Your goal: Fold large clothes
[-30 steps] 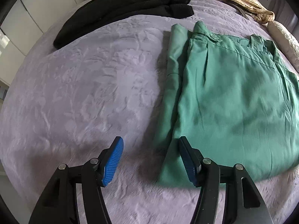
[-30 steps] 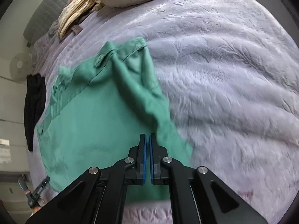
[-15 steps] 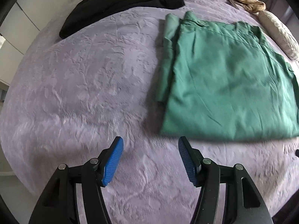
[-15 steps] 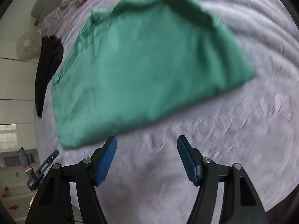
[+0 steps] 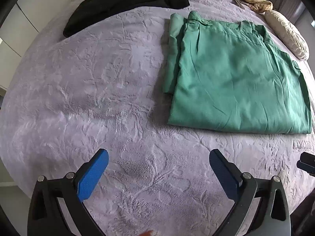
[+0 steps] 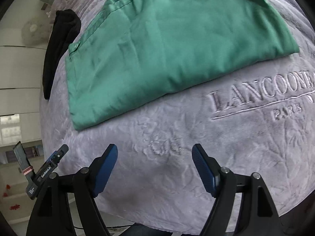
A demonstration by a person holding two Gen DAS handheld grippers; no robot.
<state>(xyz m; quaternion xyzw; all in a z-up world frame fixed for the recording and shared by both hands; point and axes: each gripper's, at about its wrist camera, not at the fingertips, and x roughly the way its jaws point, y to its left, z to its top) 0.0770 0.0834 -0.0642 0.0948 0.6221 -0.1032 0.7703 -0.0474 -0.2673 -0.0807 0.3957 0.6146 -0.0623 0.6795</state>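
Toward the bedspread's (image 5: 98, 90) far right edge the green trousers (image 5: 236, 82) lie folded flat, probably finished; left gripper (image 5: 158, 172) and right gripper (image 6: 154, 165), jaws just opened wide, empty, over bare spread.

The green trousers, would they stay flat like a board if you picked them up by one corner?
Probably not. The green trousers look like thin cloth with soft creases, so they would likely droop and the fold could fall open. Their smooth, slightly shiny surface hints they might slide a little on the fuzzy blanket when pushed.
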